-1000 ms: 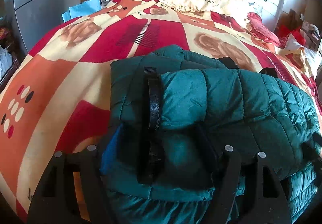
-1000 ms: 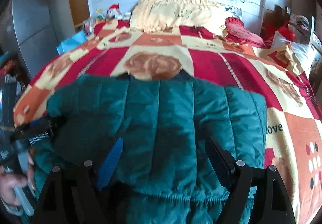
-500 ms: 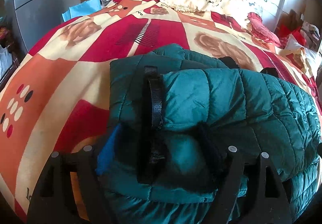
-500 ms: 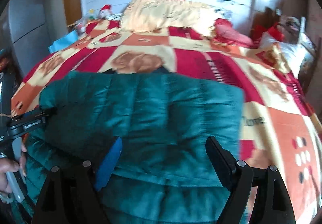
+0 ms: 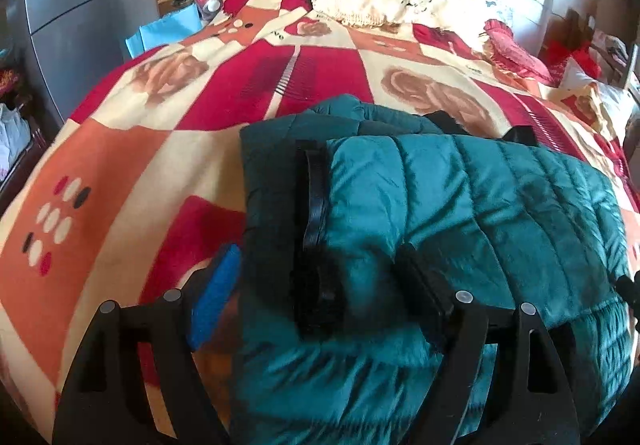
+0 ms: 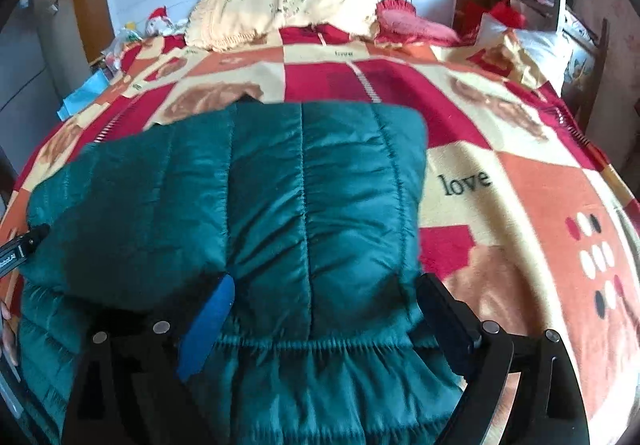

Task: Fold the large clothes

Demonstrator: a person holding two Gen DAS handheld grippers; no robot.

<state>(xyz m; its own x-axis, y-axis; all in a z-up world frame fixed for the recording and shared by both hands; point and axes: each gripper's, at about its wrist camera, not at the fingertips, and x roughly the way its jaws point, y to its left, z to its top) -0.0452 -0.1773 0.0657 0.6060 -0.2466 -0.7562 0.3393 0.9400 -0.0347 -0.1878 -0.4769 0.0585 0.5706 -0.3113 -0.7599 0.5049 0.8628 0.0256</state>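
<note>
Teal quilted puffer jacket [image 5: 460, 213] lay folded on the bed's red, orange and cream patterned blanket [image 5: 132, 165], a black strap [image 5: 314, 197] showing along its left fold. Left gripper [image 5: 316, 285] straddled the near edge, fingers wide. Right gripper [image 6: 324, 297] likewise spanned the gathered hem [image 6: 320, 345], its fingers opening wider, pads not pressing.
</note>
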